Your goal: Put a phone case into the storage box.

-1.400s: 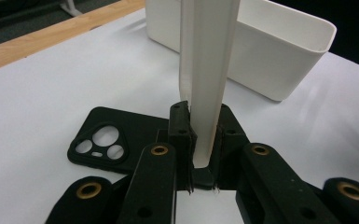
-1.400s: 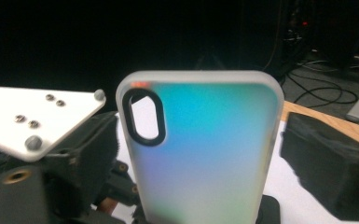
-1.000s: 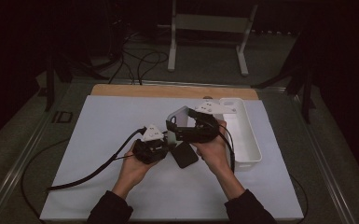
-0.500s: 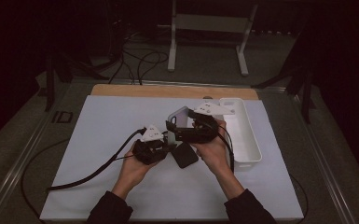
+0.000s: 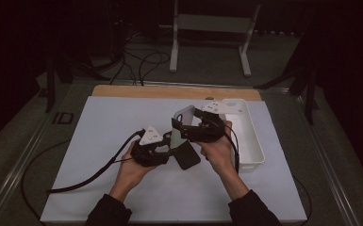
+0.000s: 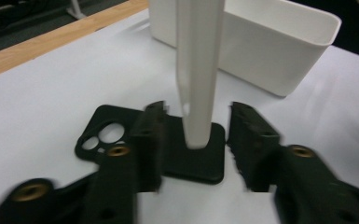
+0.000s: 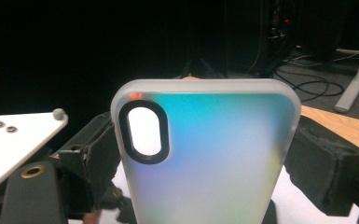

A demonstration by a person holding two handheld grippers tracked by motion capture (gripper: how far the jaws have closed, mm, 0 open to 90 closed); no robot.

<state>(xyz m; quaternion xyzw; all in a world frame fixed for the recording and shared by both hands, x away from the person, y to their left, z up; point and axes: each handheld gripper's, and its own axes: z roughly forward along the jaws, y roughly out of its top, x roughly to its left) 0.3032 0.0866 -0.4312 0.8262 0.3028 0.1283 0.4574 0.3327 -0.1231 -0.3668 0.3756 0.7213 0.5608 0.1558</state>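
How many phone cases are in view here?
2. A translucent white case is clamped upright across its sides in the right claw. A black case lies flat on the white table. The white bin's interior isn't fully visible.

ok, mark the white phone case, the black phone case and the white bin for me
white phone case (image 7: 205, 158), right gripper view, middle of its back panel
black phone case (image 6: 200, 161), left gripper view, flat back near its lower corner
white bin (image 6: 279, 51), left gripper view, its near side wall

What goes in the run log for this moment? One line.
right claw: shut on white phone case | left claw: just opened, straddles it | black phone case: on mat
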